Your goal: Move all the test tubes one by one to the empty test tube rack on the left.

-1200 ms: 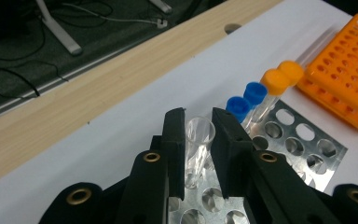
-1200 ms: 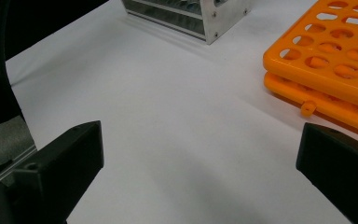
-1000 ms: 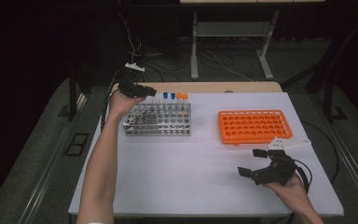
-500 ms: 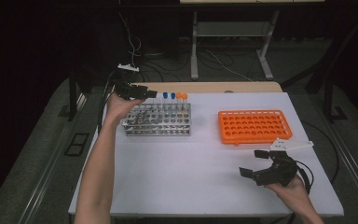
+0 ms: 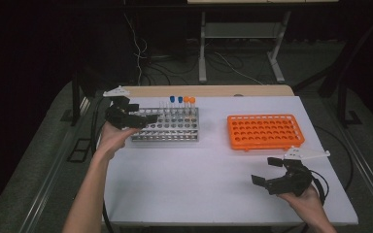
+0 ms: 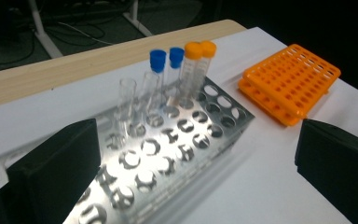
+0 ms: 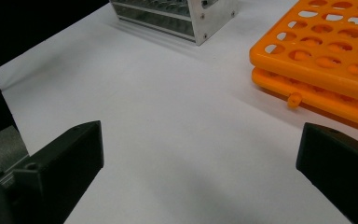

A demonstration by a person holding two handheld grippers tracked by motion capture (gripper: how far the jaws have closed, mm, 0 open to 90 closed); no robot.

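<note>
A white table [image 5: 189, 179] stood in a dim room, its far edge showing a strip of pale wood. Beyond it the floor was dark, with loose cables and the grey legs of another stand [image 5: 238, 53] at the back.

On the far left part of the table sat a metal rack [image 5: 167, 125] with rows of round holes. In its back row stood two clear open tubes [image 6: 127, 99], two tubes with blue caps [image 6: 157, 60] and two tubes with orange caps [image 6: 193, 50], all upright and close together. To the right of the metal rack, well apart from it, lay an orange rack [image 5: 264, 131], its holes holding nothing.

The left gripper [image 5: 143, 118] was held above the left end of the metal rack, pointing toward the tubes. Its jaws stood wide apart and held nothing. In the left gripper view the tubes rose between the two black jaws, farther off.

The right gripper [image 5: 267, 171] hovered low over the bare near-right part of the table, in front of the orange rack. Its jaws were also wide apart with nothing between them.
</note>
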